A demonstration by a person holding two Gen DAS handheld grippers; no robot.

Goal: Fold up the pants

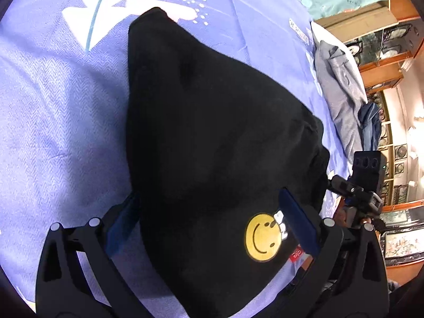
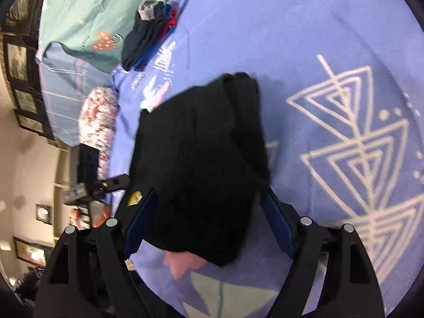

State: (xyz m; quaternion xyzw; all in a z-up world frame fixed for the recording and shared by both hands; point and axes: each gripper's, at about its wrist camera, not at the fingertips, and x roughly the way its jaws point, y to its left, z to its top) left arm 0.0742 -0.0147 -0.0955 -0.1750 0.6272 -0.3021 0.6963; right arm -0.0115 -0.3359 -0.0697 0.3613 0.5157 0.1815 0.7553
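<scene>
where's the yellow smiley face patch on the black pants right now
In the left wrist view the yellow smiley face patch sits low and right of centre on the black pants, just beside the left gripper's right-hand blue pad, above a small red tag.

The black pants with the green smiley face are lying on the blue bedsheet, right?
Almost. The smiley face on the black pants is yellow, not green; the left wrist view shows it plainly. The pants do lie on the blue bedsheet.
</scene>
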